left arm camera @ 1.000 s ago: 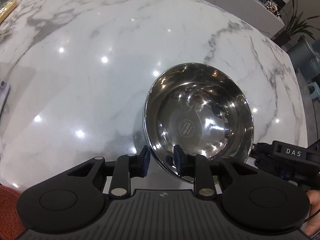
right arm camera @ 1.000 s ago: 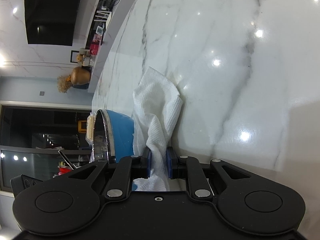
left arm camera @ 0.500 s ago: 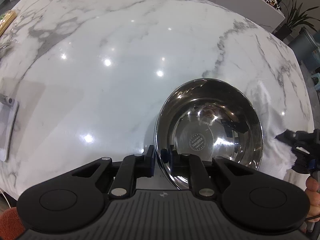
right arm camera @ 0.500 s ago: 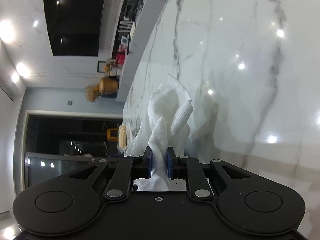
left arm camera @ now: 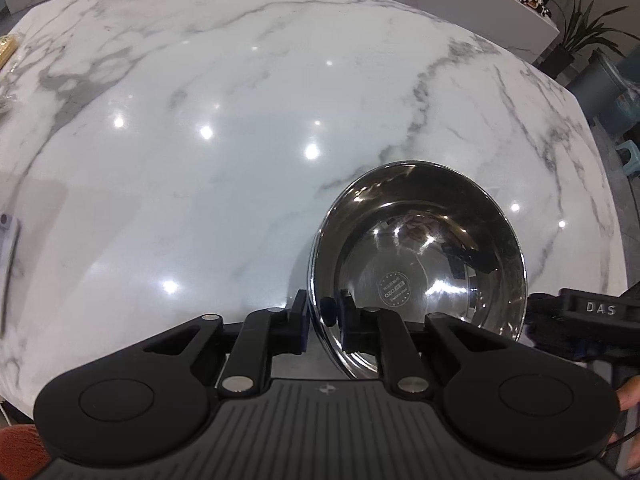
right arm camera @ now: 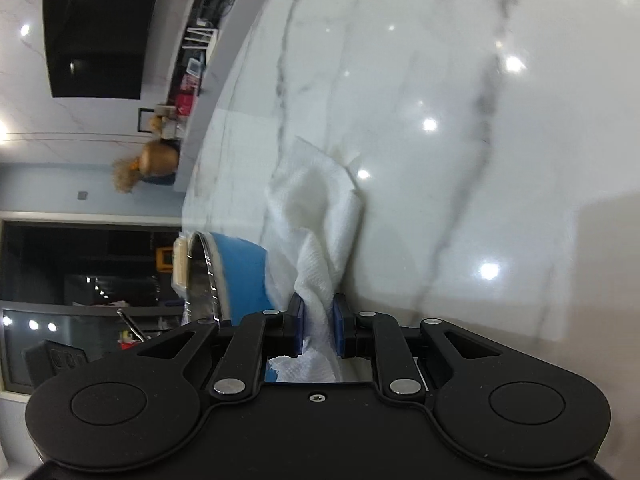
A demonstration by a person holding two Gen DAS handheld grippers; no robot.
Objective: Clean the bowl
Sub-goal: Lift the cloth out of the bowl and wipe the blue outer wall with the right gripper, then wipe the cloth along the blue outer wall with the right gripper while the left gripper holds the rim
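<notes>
A shiny steel bowl (left arm camera: 420,264) with a blue outside (right arm camera: 240,276) rests on the white marble table (left arm camera: 200,120). My left gripper (left arm camera: 324,316) is shut on the bowl's near rim, one finger outside the wall and one inside. My right gripper (right arm camera: 318,322) is shut on a crumpled white paper towel (right arm camera: 316,216), which hangs just to the right of the bowl's outer wall. In the left wrist view the right gripper's black body (left arm camera: 592,320) shows at the right edge, beside the bowl.
A flat white object (left arm camera: 9,248) lies at the table's left edge. A potted plant (left arm camera: 580,28) and a grey bin (left arm camera: 604,88) stand beyond the far right corner. A shelf with a gold vase (right arm camera: 160,160) runs behind the table.
The left gripper's fingers have closed onto the bowl's rim. The right gripper swung away with the towel and has come back beside the bowl.
</notes>
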